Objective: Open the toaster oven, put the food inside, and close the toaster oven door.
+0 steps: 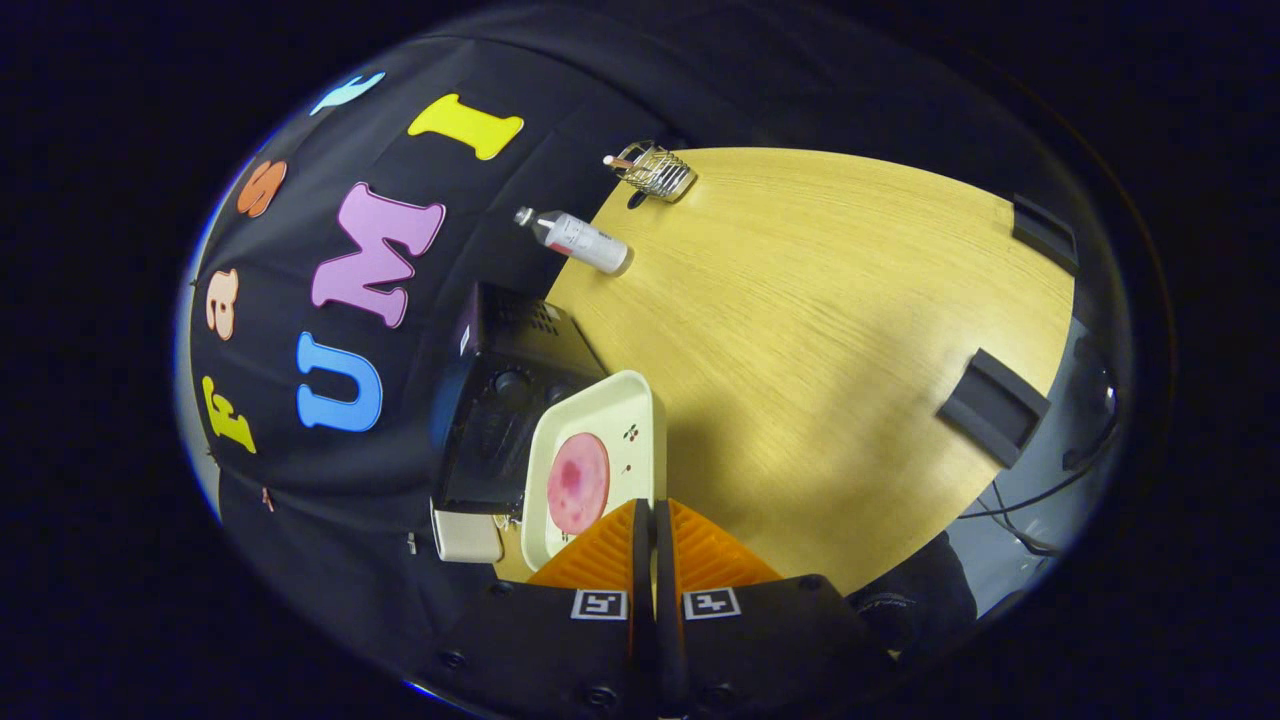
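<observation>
Gripper (pixel 655 515): we log its two fingers drawn together with barely a slit between them, tips at the near rim of the tray; whether they pinch that rim we cannot tell.

Tray (pixel 630 410): cream, rectangular with rounded corners, small printed motifs on one side. It sits just ahead of the fingers, beside the toaster oven's front.

Food (pixel 577 483): one round pink slice, lying flat in the tray, toward its near end.

Toaster oven (pixel 500 400): black, with knobs on its face and vent slots on its casing, standing at the table edge against the booth wall. We cannot tell if its door is open.

Cream box-like item (pixel 467 535): beside the toaster oven's near end; kind unclear.

Table (pixel 820 330): light wood grain.

Bottle (pixel 575 240): pale, lying on its side at the table edge by the wall, well beyond the toaster oven.

Wire basket (pixel 655 170): at the far corner, beyond the bottle, holding a small item.

Dark brackets (pixel 993 407): two, on the table edge opposite the wall.
</observation>
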`<state>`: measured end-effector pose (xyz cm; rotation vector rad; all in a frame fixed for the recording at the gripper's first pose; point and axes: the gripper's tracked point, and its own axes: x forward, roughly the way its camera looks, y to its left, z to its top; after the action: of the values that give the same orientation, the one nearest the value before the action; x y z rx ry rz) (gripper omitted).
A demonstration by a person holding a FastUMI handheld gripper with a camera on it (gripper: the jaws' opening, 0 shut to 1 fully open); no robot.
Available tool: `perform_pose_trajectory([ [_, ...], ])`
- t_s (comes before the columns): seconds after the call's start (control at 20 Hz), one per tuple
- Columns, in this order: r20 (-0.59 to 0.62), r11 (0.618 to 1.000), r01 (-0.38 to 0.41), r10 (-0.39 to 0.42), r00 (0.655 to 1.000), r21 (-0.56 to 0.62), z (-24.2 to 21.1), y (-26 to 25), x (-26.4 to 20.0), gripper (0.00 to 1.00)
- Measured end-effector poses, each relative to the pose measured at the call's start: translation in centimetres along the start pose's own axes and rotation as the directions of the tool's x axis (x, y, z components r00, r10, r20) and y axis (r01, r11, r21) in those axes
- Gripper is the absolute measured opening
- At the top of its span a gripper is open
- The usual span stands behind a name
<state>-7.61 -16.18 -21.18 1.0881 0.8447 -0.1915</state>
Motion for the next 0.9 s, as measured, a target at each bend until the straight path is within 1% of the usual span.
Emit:
perform_pose_trajectory([
  [0.15, 0.004, 0.999, -0.034, 0.034, 0.999, 0.0, -2.3, 2.9, 0.8, 0.06],
  [0.3, 0.01, 0.996, -0.085, 0.085, 0.996, -0.01, -4.6, 6.2, 2.0, 0.06],
  [0.5, 0.014, 0.991, -0.131, 0.132, 0.991, -0.029, -6.7, 10.0, 6.1, 0.06],
  [0.65, 0.013, 0.988, -0.139, 0.14, 0.99, -0.061, -8.0, 12.0, 9.2, 0.06],
  [0.9, 0.032, 0.989, -0.115, 0.118, 0.992, -0.095, -9.5, 13.6, 15.3, 0.06],
])
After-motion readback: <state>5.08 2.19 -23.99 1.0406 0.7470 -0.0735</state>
